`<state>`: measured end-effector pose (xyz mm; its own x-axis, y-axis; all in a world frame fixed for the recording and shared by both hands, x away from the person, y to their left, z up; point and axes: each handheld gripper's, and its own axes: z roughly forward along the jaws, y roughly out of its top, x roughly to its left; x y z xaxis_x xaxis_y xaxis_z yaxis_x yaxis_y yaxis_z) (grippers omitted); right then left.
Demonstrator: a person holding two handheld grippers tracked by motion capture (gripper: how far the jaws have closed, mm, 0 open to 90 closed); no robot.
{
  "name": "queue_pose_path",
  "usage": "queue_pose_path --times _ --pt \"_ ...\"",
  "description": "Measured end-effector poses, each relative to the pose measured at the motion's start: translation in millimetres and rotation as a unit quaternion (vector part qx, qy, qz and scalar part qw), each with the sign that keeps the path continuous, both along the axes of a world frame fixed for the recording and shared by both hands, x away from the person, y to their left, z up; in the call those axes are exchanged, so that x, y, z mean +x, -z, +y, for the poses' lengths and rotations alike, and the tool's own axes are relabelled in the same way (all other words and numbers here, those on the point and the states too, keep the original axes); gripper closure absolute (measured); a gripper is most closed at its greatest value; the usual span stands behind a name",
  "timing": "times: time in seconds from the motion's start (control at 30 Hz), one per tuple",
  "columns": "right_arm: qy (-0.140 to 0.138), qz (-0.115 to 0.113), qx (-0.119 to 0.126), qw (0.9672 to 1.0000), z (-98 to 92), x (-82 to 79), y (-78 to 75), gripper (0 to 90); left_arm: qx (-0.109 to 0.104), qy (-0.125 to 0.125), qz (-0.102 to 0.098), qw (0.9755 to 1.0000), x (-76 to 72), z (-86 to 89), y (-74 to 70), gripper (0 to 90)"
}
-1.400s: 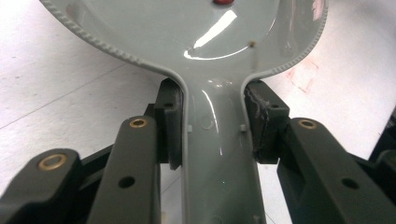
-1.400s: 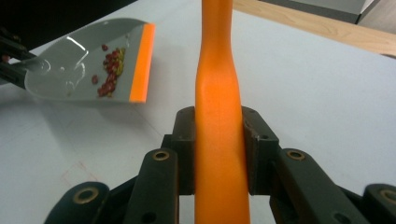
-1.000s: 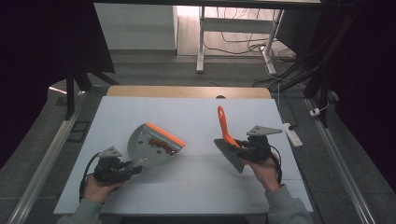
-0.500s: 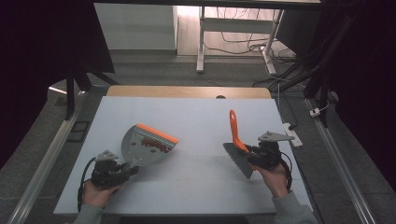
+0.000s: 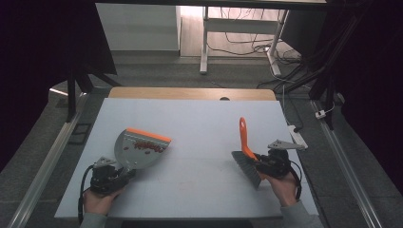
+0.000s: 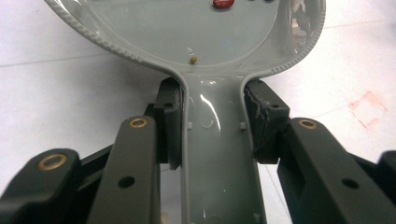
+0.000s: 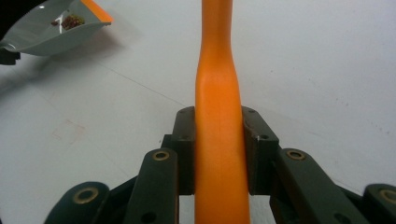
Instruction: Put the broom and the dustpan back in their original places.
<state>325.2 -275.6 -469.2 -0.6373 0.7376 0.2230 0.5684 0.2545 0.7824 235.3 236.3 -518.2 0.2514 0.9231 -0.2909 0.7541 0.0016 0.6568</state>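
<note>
Keep left gripper (image 5: 122, 172) clamped on grey dustpan (image 5: 139, 149) handle at table (image 5: 199, 123) 8 o'clock, pan level so red bits (image 5: 145, 146) stay near orange lip; right gripper (image 5: 260, 163) clamped on orange brush (image 5: 245, 142) handle at 4 o'clock, bristles clear of the table.

Dustpan (image 5: 138, 148): grey plastic with an orange front lip, at about 8 o'clock on the white table; its handle points toward 7 o'clock and is clamped between the jaws of the left gripper (image 6: 212, 123), lip toward 1 o'clock.
Dustpan contents: small red-brown beans (image 5: 145, 145) clustered just behind the orange lip; one red bean (image 6: 223, 3) shows close up in the pan.
Brush (image 5: 247, 154): orange handle with dark bristles, at about 4 o'clock; handle tip aims toward 12 o'clock, bristles toward 5 o'clock, handle pinched by the right gripper (image 7: 218, 149).
Spacing: dustpan and brush well apart.
</note>
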Motion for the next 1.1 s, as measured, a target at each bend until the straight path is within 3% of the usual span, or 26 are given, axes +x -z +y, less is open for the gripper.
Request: queue_pose_path --times 0.43,0.57,0.7,0.87,1.1 --pt "0.013 0.018 0.018 0.9996 -12.9 -5.2 5.6 70.4 -0.009 -0.072 0.022 0.9971 6.0 -8.7 6.2 61.2" --pt "0.014 0.025 0.028 0.9992 -14.3 -6.7 5.8 70.4 -0.017 -0.079 0.03 0.9963 10.6 -14.0 10.0 61.1" --pt "0.015 0.033 0.034 0.9987 -14.9 -6.8 6.6 70.4 -0.014 -0.085 0.033 0.9957 13.4 -17.8 11.7 61.1" --pt "0.009 0.052 0.062 0.9967 -14.2 -5.2 8.5 70.5 -0.01 -0.088 0.034 0.9955 14.6 -19.8 12.8 61.1" --pt "-0.007 0.074 0.07 0.9948 -4.0 -1.2 15.5 70.5 -0.004 -0.082 0.039 0.9959 16.1 -24.0 15.4 61.1"
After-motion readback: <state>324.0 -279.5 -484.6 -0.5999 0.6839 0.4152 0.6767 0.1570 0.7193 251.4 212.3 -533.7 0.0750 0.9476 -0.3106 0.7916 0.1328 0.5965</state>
